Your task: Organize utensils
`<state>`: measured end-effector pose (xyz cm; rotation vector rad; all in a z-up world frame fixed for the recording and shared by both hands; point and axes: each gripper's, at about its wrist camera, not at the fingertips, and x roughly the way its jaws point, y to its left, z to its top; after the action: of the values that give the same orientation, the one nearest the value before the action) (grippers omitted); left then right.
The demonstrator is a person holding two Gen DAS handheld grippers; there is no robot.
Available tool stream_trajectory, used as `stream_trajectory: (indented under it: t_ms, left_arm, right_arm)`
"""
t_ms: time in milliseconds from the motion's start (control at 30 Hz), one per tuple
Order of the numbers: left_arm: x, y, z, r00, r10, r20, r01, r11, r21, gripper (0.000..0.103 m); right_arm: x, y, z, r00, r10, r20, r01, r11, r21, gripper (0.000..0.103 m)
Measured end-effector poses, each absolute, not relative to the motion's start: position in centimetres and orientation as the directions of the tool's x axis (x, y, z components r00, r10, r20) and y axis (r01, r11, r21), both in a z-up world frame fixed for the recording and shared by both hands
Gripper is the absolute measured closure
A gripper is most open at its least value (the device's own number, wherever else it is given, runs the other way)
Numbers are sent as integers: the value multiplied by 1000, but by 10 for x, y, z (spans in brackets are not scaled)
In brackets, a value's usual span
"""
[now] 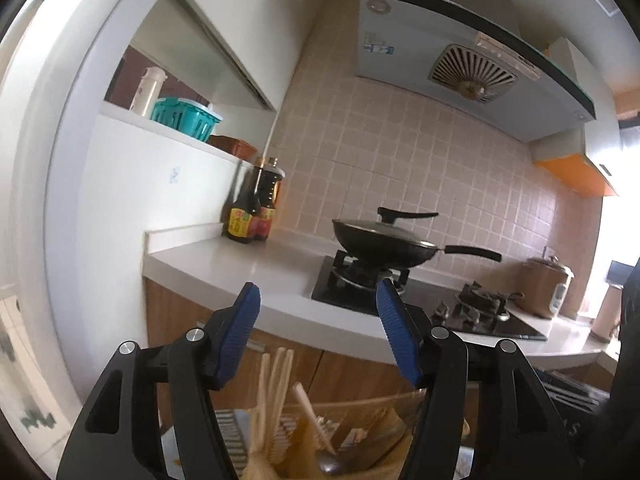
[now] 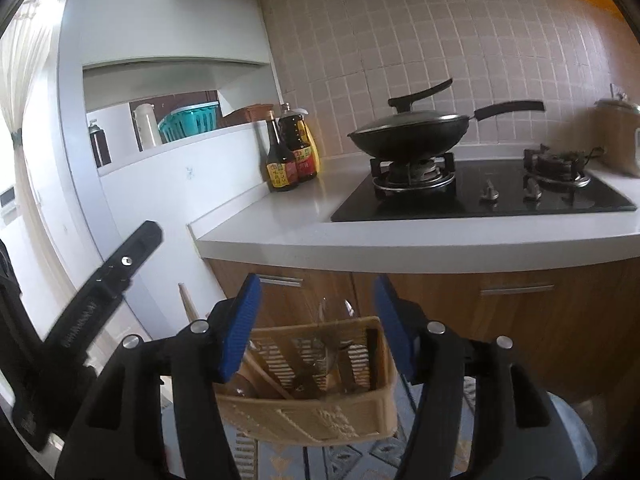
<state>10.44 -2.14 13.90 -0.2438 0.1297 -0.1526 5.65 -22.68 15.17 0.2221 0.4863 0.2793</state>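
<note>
A tan slotted utensil basket (image 2: 320,408) sits low in the right wrist view, just below and between my open right gripper (image 2: 316,292). It holds wooden chopsticks (image 2: 264,376), a metal spoon (image 2: 240,386) and some clear utensils. In the left wrist view the same basket (image 1: 360,432) shows under my open left gripper (image 1: 318,296), with several pale chopsticks (image 1: 274,392) standing up and a spoon bowl (image 1: 332,466) at the bottom. Both grippers are empty. The left gripper's black body (image 2: 92,308) shows at the left of the right wrist view.
A white countertop (image 2: 304,208) carries two sauce bottles (image 2: 290,152), a black hob (image 2: 480,196) with a lidded wok (image 2: 408,132) and a rice cooker (image 2: 618,132). Wooden cabinet doors (image 2: 520,304) lie below. A teal basket (image 1: 186,116) stands on the ledge. A patterned cloth (image 2: 360,456) lies under the utensil basket.
</note>
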Motion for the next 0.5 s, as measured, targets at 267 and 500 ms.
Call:
stream_trajectory:
  t_ms: [267,500]
  left_arm:
    - [45,-4,150,961,-216,-172,179,962,-207,32]
    - [-2,-4,116,956,-203,-212,169,971,-167,31]
  right_arm:
    - [-14,-233,164,868,293,-400,-227,952,204,48]
    - [-62,-223,126,882,238,-406,-214,971,104,47]
